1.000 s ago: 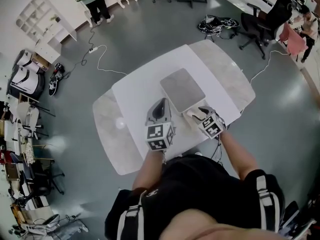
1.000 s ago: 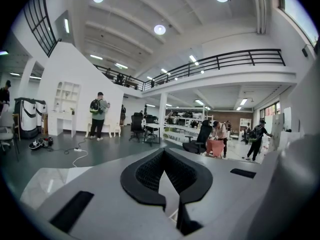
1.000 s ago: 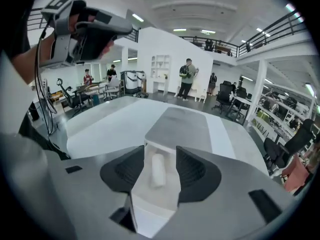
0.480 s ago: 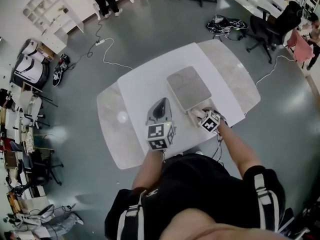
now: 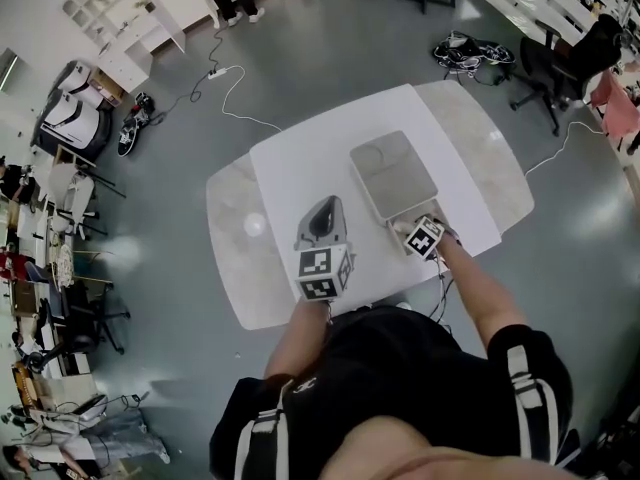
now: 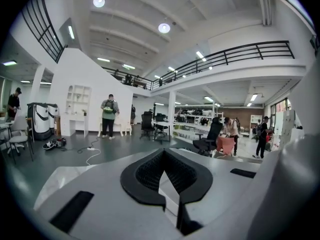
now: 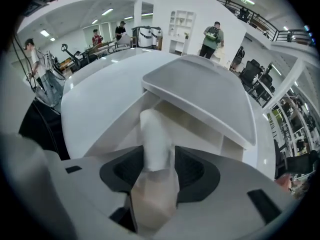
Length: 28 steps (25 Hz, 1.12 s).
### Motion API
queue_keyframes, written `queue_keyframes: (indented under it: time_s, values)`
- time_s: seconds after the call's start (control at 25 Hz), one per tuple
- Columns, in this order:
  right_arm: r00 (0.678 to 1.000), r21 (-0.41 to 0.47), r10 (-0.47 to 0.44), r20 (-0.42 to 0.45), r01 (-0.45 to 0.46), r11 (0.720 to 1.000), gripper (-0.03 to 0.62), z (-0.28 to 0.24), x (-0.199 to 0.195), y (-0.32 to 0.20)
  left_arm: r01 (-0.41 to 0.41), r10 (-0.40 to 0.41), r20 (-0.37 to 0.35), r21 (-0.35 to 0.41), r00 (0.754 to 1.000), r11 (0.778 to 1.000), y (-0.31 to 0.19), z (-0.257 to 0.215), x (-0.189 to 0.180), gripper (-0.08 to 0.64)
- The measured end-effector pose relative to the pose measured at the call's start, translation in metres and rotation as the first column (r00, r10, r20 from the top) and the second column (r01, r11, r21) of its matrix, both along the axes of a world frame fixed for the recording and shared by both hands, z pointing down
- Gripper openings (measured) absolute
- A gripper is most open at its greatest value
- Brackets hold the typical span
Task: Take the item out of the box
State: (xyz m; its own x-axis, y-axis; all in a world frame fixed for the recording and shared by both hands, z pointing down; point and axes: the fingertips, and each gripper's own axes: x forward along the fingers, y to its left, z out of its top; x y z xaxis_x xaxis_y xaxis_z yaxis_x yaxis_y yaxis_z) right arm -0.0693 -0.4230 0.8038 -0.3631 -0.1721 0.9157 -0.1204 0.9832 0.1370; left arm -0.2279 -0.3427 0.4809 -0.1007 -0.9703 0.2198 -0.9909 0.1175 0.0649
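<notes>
A flat grey box (image 5: 392, 175) lies on the white table (image 5: 295, 173). In the right gripper view its lid (image 7: 200, 91) stands raised, and a white wrapped item (image 7: 155, 136) sticks out of the box's near end. My right gripper (image 5: 402, 227) is at that end, its jaws wide. The item lies between the pads (image 7: 192, 171) without a clear squeeze (image 7: 157, 166). My left gripper (image 5: 322, 211) hovers over the table left of the box, shut on nothing (image 6: 163, 153), pointing across the room.
The table has marbled side leaves (image 5: 230, 218). Around it on the grey floor are cables (image 5: 235, 88), office chairs (image 5: 560, 63) and white shelving (image 5: 110, 18). A person (image 6: 108, 115) stands far off by the shelves.
My right gripper has edged in toward the box's near end. The head view has shifted slightly. The left gripper has stayed in place.
</notes>
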Motion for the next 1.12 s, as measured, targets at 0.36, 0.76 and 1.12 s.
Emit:
queue_keyframes:
  time_s: [0.36,0.76,1.12]
  values:
    - [0.998,-0.04,-0.056,-0.015,0.055,0.998,0.135,0.001,-0.009,0.009,0.011,-0.011,-0.001,-0.001,1.0,1.0,0.005,0.0,-0.014,0.011]
    - [0.999,0.007,-0.016,0.041,0.016,1.0,0.129,-0.033,-0.002,0.004,-0.053,0.053,-0.014,0.012,0.998,0.999,-0.014,0.004,-0.003,0.011]
    - [0.987,0.084,0.085,0.134,-0.097,0.992,0.128,-0.072,0.02,-0.006,-0.159,0.16,-0.021,0.029,0.987,0.987,-0.038,0.006,0.024,0.011]
